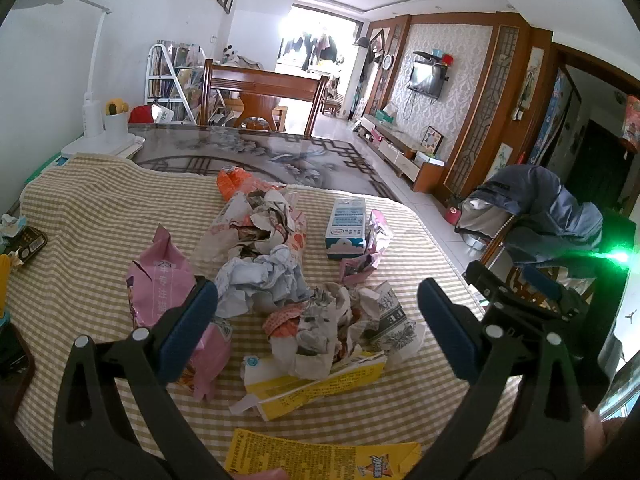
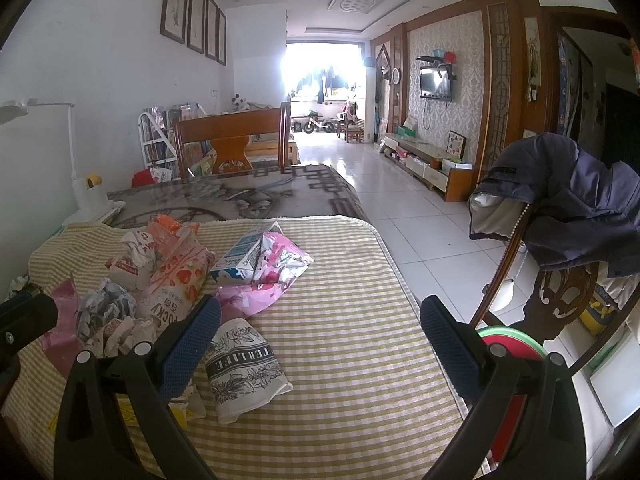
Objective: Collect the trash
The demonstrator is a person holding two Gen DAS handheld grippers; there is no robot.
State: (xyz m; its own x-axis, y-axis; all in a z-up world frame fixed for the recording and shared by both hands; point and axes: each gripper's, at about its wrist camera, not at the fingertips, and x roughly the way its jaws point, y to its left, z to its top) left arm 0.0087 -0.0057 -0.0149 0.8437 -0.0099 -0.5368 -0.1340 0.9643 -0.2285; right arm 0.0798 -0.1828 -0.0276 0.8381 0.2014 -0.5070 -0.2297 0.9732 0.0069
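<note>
A heap of trash lies on a checked yellow cloth (image 1: 80,208) on the table: crumpled paper (image 1: 260,280), a pink wrapper (image 1: 160,288), a blue-white carton (image 1: 346,228), yellow flattened boxes (image 1: 316,384) and a black-and-white printed paper (image 2: 244,364). My left gripper (image 1: 318,312) is open above the near side of the heap, holding nothing. My right gripper (image 2: 320,320) is open over the cloth to the right of the heap, its left finger next to the printed paper. The carton (image 2: 240,256) and a pink foil bag (image 2: 260,292) lie beyond it.
A white desk lamp base with a cup (image 1: 112,120) stands at the table's far left. A wooden chair (image 1: 260,96) is behind the table. Another chair draped with a blue jacket (image 2: 568,200) stands at the right edge. The right gripper also shows in the left wrist view (image 1: 520,292).
</note>
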